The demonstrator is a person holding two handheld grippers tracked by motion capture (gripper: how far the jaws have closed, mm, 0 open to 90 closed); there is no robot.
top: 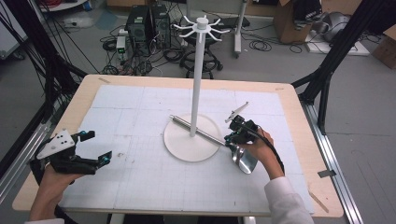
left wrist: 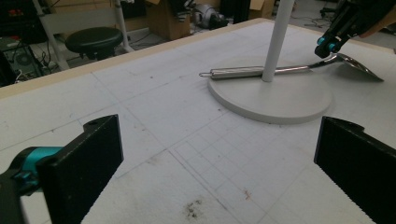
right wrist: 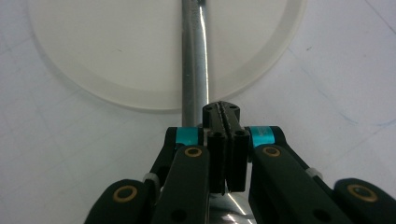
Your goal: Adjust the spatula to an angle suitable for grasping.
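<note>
Lab floor behind with cables, PC towers (top: pixel 148 23) and a stool (top: pixel 201 58); wooden tabletop (top: pixel 84 95) covered by a white gridded foam mat (top: pixel 140 177). Metal ladle (top: pixel 212 136), shiny steel, lies flat on the mat: long tubular handle with a small wire loop at its far end crosses the round base (top: pixel 187 147) of a white rack, passing just beside the pole (top: pixel 196 84); polished bowl (top: pixel 245 158) sits off the base toward the person's right. Right claw (top: pixel 232 138) clenched on the ladle's thin neck near the bowl, black ribbed pads pressed together around the stem in the right gripper view, teal collars behind them. Rack: flat matte white disc, slim upright pole, hooks (top: pixel 201 25) radiating at top. Left claw (top: pixel 95 147) released, jaws wide apart, nothing between them, hovering low over bare mat well apart from the base, at the person's left. Mat shows faint smudges and dark specks.
</note>
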